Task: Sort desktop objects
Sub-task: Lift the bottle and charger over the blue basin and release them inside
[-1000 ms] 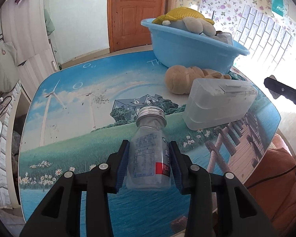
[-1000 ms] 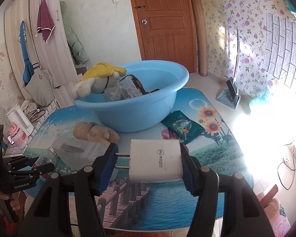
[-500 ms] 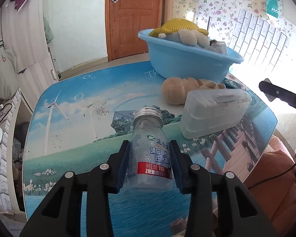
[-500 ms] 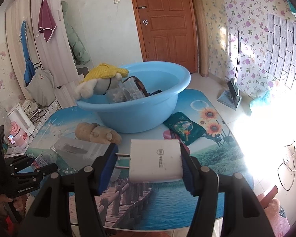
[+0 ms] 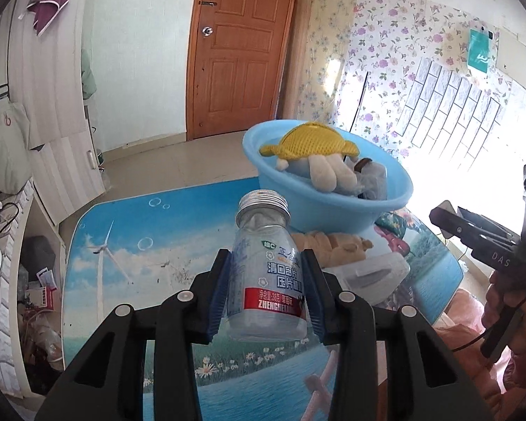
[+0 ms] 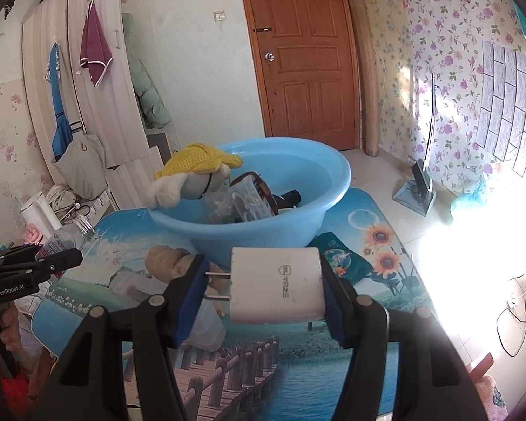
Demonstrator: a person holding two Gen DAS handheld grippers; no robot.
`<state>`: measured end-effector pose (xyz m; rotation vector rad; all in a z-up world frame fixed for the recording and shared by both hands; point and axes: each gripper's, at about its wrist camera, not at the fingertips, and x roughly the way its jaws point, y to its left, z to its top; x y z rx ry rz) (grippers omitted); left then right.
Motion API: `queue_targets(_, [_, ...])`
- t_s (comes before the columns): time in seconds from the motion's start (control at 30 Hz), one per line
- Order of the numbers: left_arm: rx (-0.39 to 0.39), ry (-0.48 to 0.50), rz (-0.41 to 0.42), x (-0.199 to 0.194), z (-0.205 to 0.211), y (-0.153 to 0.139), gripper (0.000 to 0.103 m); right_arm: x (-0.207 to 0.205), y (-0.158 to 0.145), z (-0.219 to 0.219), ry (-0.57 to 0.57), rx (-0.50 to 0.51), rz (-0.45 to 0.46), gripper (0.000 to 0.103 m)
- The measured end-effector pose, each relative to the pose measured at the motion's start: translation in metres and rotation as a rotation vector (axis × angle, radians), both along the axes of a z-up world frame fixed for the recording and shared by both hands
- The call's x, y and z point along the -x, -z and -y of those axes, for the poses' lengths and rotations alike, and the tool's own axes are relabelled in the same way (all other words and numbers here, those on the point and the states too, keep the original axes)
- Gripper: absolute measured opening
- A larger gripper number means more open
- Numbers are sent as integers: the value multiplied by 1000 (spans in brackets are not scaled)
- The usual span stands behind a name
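A clear bottle is being held above the worktop by the left tool, while a white charger, visible only in the right view, is being gripped by the right tool.

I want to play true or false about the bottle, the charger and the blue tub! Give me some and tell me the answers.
1. The left gripper holds a clear bottle with a silver cap. True.
2. The right gripper is empty. False: it holds a white charger.
3. The blue tub is empty. False: a plush toy with a yellow hat and other things are inside.
4. The brown door is closed. True.
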<state>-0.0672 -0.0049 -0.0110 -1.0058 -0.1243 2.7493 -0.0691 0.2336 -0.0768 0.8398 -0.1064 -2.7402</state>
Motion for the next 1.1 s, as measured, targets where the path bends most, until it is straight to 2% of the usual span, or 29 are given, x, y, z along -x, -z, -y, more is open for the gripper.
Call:
queue_targets(0.23, [-3, 20, -36, 21, -14, -19, 39, 17, -11, -1, -18, 31, -50, 59])
queue_targets(0.43, [15, 46, -53, 49, -35, -32, 39, 49, -14, 4, -47, 47, -66, 59])
queue_targets(0.63, [9, 89, -97, 82, -58, -48, 39, 86, -13, 5, -38, 45, -46, 59])
queue_targets(0.9, [32, 162, -89, 136, -85, -49, 40, 110, -6, 2, -29, 38, -5, 59])
queue_targets(0.93, [36, 171, -74, 142, -87, -47, 41, 112, -4, 2, -30, 34, 1, 59])
queue_targets(1.0, [40, 166, -71, 148, -88, -45, 57, 117, -2, 2, -34, 36, 18, 59])
queue_targets(1.1, [25, 175, -67, 150, -87, -46, 72, 123, 0, 2, -38, 45, 42, 60])
